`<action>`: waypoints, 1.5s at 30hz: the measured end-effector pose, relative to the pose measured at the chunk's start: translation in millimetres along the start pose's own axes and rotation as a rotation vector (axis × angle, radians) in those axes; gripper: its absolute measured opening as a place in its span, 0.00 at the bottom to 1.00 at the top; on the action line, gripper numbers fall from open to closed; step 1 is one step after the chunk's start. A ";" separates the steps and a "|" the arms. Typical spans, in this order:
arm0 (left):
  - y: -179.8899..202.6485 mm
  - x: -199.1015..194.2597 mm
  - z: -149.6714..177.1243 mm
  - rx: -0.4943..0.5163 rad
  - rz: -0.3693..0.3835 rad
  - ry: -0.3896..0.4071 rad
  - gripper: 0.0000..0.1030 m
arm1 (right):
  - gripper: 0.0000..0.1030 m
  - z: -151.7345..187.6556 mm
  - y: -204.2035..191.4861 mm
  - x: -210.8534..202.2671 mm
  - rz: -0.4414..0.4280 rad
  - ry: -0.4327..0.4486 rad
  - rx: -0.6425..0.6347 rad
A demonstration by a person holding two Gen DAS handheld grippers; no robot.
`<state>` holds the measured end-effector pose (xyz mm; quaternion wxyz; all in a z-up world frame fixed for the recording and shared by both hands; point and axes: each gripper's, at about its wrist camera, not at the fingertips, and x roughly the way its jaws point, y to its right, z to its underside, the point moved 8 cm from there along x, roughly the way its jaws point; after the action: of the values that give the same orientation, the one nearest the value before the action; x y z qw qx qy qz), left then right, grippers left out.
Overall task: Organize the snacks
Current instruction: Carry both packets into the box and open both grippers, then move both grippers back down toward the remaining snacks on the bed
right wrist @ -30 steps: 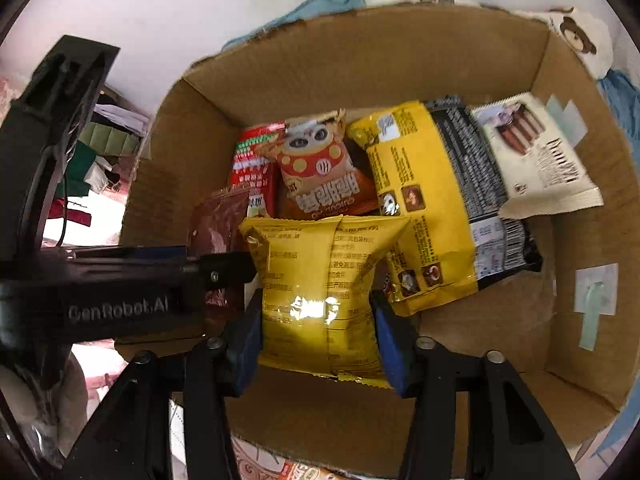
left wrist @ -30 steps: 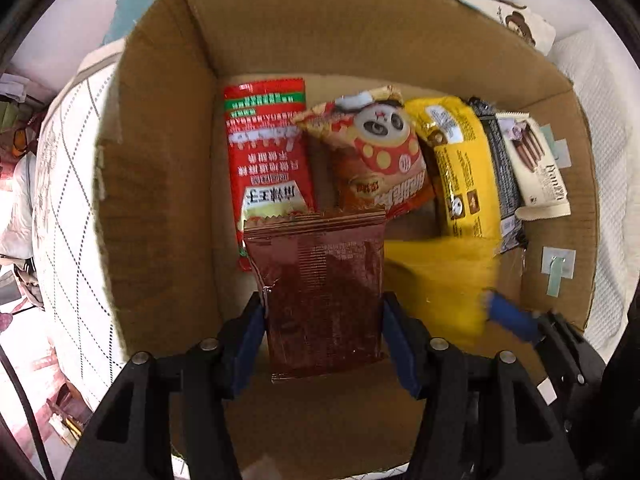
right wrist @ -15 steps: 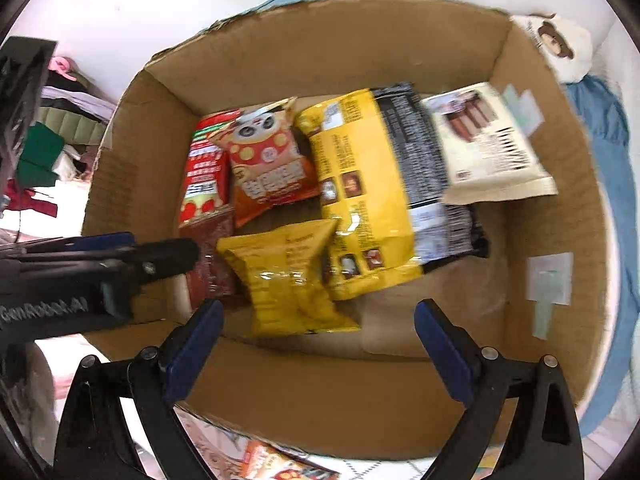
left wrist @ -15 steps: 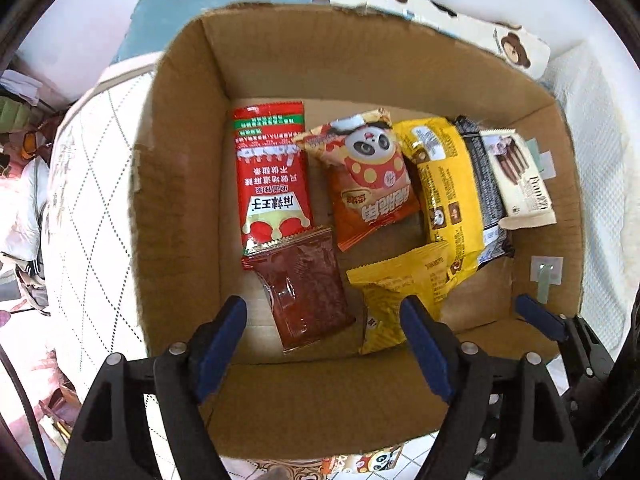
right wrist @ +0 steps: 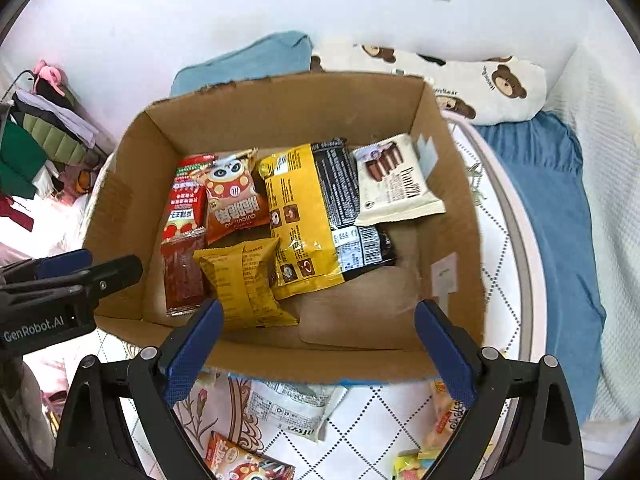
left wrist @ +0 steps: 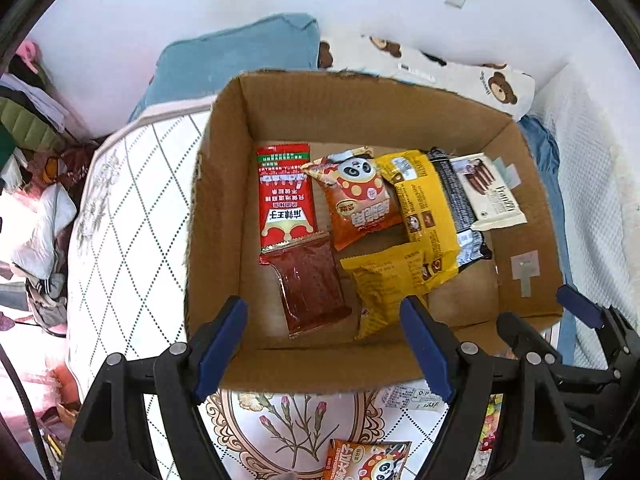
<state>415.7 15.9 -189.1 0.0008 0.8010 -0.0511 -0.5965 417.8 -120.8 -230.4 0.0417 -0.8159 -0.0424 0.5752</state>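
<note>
An open cardboard box (left wrist: 216,208) (right wrist: 452,208) stands on the bed and holds several snack packs. A dark red pack (left wrist: 310,286) (right wrist: 182,276) and a small yellow pack (left wrist: 384,284) (right wrist: 246,284) lie loose at its near end. Behind them lie a red pack (left wrist: 284,196), a panda pack (left wrist: 360,200) (right wrist: 234,196), a long yellow-black pack (left wrist: 432,216) (right wrist: 316,216) and a white wafer pack (left wrist: 490,196) (right wrist: 394,184). My left gripper (left wrist: 324,348) is open and empty above the box's near wall. My right gripper (right wrist: 316,344) is open and empty too; it also shows in the left wrist view (left wrist: 576,308).
More snack packs lie on the quilt in front of the box: a panda pack (left wrist: 366,460) (right wrist: 240,460), a white pack (right wrist: 292,408) and a bright pack (right wrist: 444,416). A blue cloth (right wrist: 548,208) and bear-print pillow (right wrist: 480,84) lie behind and right. Clothes pile at the left (left wrist: 28,120).
Both grippers opened and let the dark red and small yellow packs drop into the box. Both then pulled back and up from the box.
</note>
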 end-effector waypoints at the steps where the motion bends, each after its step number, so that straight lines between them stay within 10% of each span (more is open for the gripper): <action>1: 1.8 -4.2 2.0 0.005 -0.002 0.015 0.76 | 0.95 1.8 1.5 -6.6 0.005 0.014 -0.002; 19: 16.9 -67.3 48.6 -0.044 0.065 0.132 0.76 | 0.95 37.3 10.9 -92.0 -0.033 0.165 0.042; 31: 19.2 70.3 233.8 -0.457 0.343 -0.499 0.74 | 0.95 213.1 51.1 30.7 0.030 -0.196 0.107; 45: 24.6 137.4 230.6 -0.745 0.326 -0.560 0.74 | 1.00 263.5 44.1 88.6 0.057 -0.276 0.078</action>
<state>232.3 -6.3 -385.4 0.3669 0.5365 0.0427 -0.7588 200.1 -149.1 -406.6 0.0509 -0.7276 -0.0019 0.6841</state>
